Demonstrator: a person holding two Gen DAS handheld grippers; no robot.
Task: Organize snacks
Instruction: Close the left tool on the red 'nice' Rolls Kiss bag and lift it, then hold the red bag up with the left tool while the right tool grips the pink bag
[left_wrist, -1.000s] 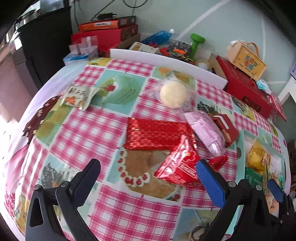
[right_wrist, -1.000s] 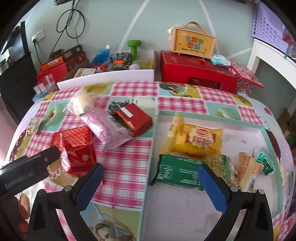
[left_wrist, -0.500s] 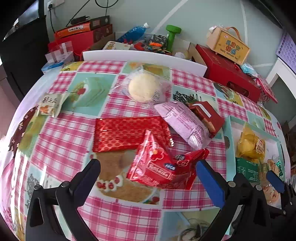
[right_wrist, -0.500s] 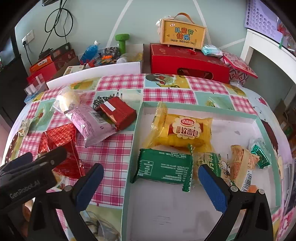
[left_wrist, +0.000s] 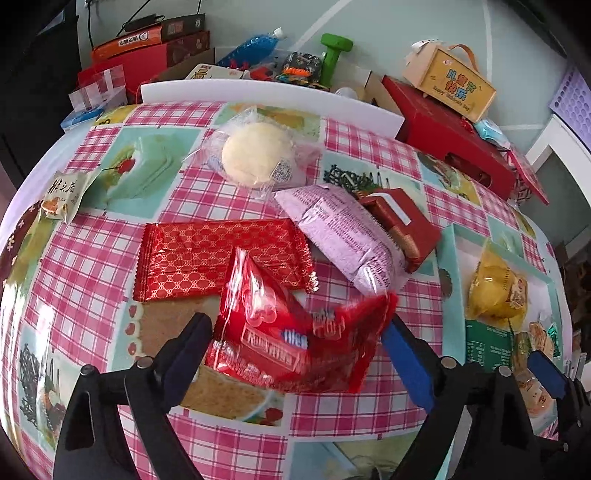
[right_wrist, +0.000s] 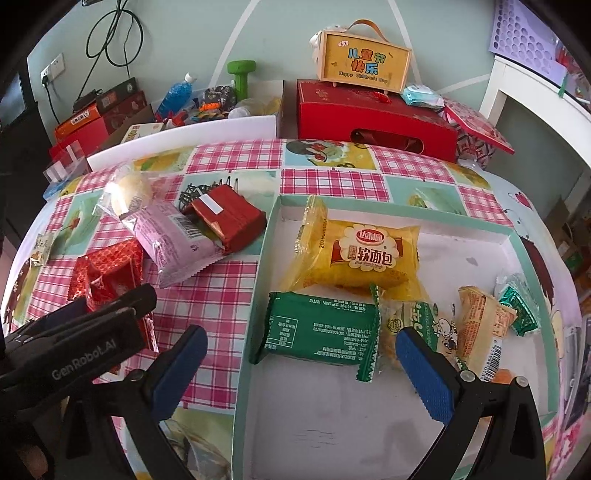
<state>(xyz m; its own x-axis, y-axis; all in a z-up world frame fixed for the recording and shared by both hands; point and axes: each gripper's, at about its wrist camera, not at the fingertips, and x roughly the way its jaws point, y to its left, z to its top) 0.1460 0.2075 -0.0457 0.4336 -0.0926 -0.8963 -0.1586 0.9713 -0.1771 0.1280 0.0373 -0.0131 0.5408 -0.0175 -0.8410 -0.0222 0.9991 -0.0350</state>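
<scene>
Gingham cloth (left_wrist: 92, 266) covers the table; red boxes (right_wrist: 373, 118) crowd behind. Left gripper (left_wrist: 295, 339) spread around red pack (left_wrist: 291, 343), perhaps touching; right gripper (right_wrist: 299, 365) spread above tray (right_wrist: 255, 295).

Both grippers low, fingers forward.
Left gripper (left_wrist: 295, 339) jaws spread wide; right gripper (right_wrist: 301, 363) jaws likewise spread.

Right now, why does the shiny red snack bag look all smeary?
Left wrist view: the shiny red plastic snack bag between the open jaws is motion-blurred, with white glare on its film. Right wrist view: the yellow bread packet looks sharp; fisheye bends the table edges.
</scene>
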